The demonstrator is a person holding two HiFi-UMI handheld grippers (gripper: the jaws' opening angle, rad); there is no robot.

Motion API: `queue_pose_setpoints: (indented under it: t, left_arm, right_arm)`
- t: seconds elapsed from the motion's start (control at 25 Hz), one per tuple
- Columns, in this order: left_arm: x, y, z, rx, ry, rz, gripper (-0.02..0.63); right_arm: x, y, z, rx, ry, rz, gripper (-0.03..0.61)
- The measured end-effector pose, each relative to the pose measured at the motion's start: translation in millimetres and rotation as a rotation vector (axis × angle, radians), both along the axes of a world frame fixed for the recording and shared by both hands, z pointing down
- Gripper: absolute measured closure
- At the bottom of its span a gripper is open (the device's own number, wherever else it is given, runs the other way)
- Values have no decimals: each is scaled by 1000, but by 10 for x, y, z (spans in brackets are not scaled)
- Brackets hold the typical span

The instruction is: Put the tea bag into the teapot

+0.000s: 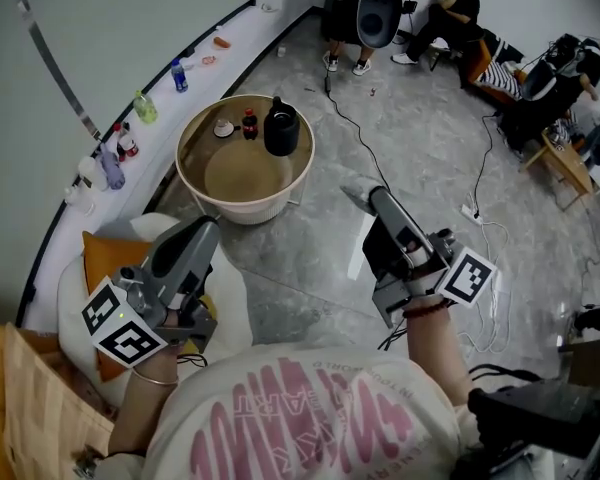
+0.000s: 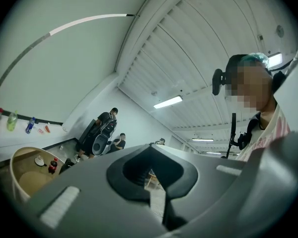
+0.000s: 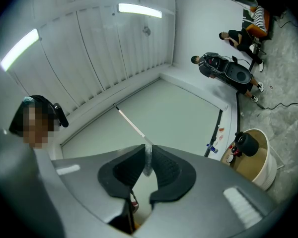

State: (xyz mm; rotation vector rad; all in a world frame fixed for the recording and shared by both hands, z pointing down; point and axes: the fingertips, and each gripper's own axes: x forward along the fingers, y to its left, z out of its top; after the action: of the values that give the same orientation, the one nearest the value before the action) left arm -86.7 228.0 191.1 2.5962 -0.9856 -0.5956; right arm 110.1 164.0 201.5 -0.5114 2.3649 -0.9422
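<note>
Pink-printed shirt (image 1: 310,418) fills the bottom of the head view, its lettering cut off by the frame edge, as a person stands over a marbled floor (image 1: 430,148). At right, the right hand-held gripper (image 3: 147,150) is clamped on the tea bag (image 3: 148,163). Only a thin pale sliver of it shows between the pads, and the head view hides it altogether. The left hand-held gripper (image 2: 148,148) has its jaws closed at the tips and holds nothing. Well ahead, the black teapot (image 1: 281,128) stands on a round surface (image 1: 245,211) beside a small bottle (image 1: 248,124) and a white dish (image 1: 224,128). Whether its lid is on cannot be made out.
</note>
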Motion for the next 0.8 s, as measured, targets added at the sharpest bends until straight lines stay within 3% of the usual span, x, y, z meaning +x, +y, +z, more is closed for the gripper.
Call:
queue_pose_setpoints:
  t: [0.36, 0.8]
  left_arm:
    - [93, -178, 138, 27, -65, -30, 606]
    - [78, -943, 442, -65, -80, -73, 606]
  right_arm:
    - [27, -175, 70, -9, 13, -12, 535]
    - [-87, -1148, 141, -36, 10, -82, 535]
